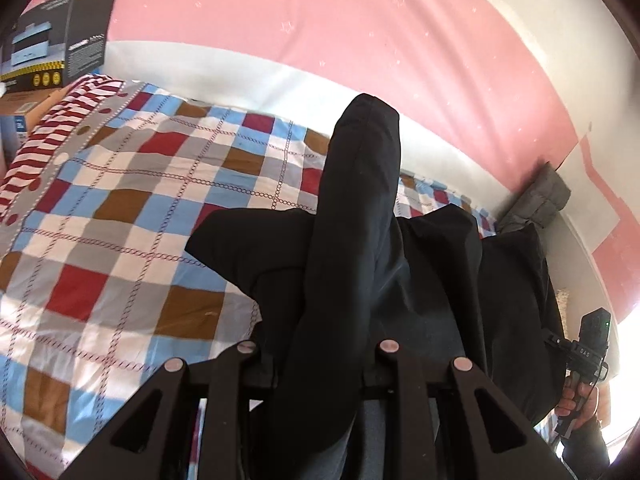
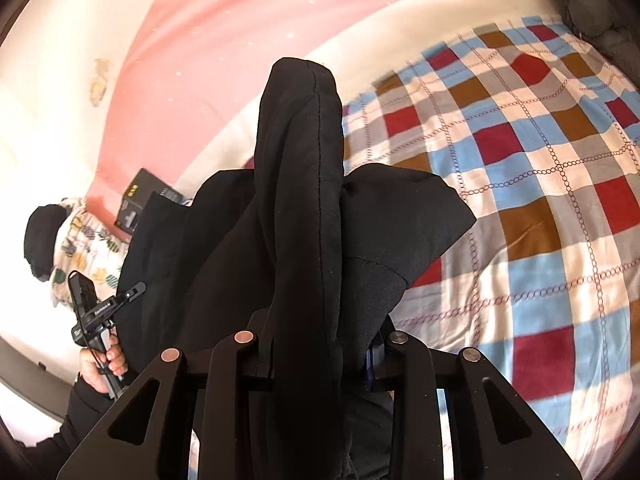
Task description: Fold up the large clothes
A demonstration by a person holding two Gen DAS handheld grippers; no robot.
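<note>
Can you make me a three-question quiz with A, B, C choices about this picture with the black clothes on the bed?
1. Where is the black garment?
A. In a drawer
B. Over the checked bedspread
C. On a hanger

2. What colour is the wall behind the bed?
A. Pink
B. Green
C. Yellow

3. What is the left hand-held gripper doing?
A. Hanging open over nothing
B. Holding a box
C. Pinching a fold of the garment

Answers:
1 B: black cloth spreads over the checked squares.
2 A: a wide pink band runs behind the bed.
3 C: cloth rises from between its fingers; the right hand-held gripper does likewise.
</note>
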